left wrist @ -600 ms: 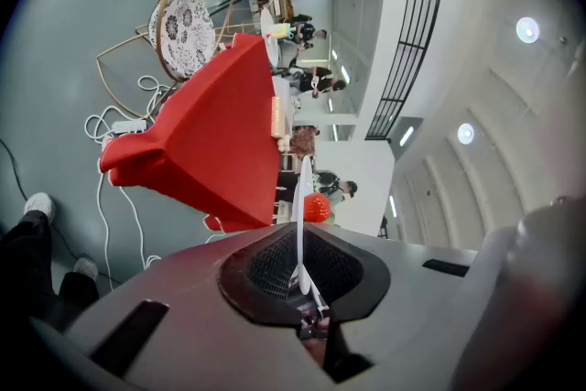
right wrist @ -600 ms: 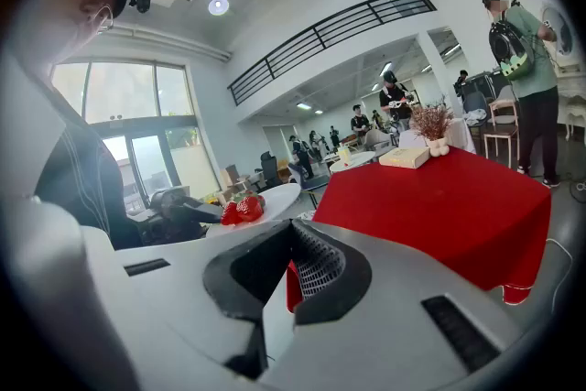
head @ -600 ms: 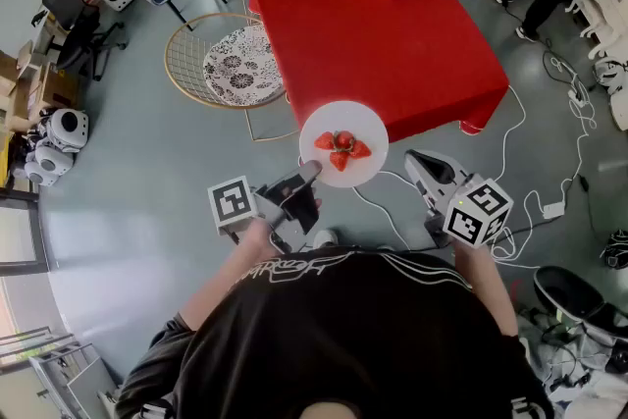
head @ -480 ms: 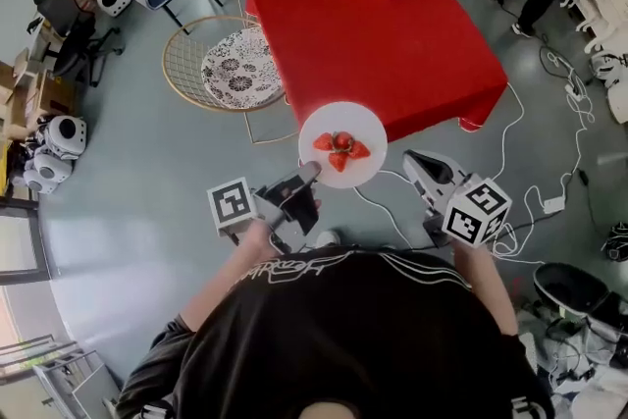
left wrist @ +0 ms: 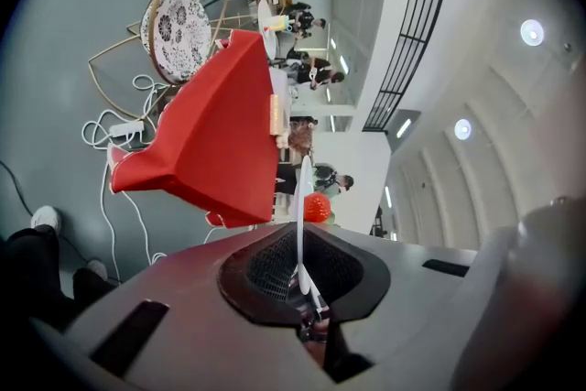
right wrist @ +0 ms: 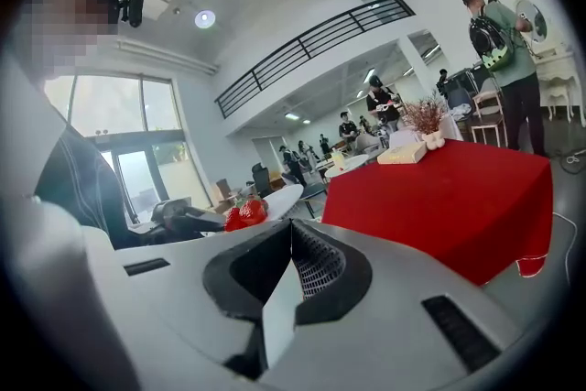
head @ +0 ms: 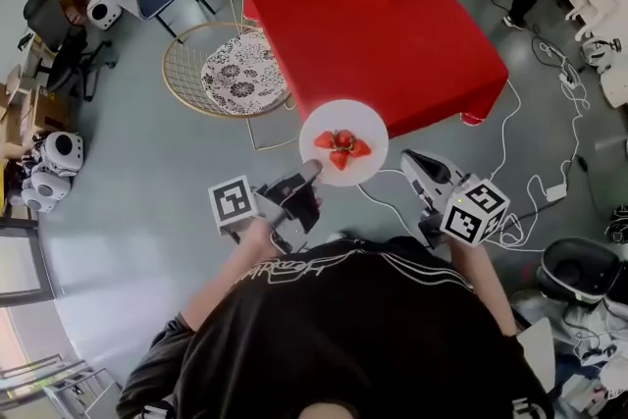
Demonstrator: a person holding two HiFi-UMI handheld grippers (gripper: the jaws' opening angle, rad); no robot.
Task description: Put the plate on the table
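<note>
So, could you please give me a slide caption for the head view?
Left gripper holds a plate of strawberries by its rim, near the red table; right gripper empty.

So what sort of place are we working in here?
Probably a big open lab or demo hall, indoors: a high ceiling with a balcony railing, small white robots parked at the side, cables trailing over the floor beside the red table.
</note>
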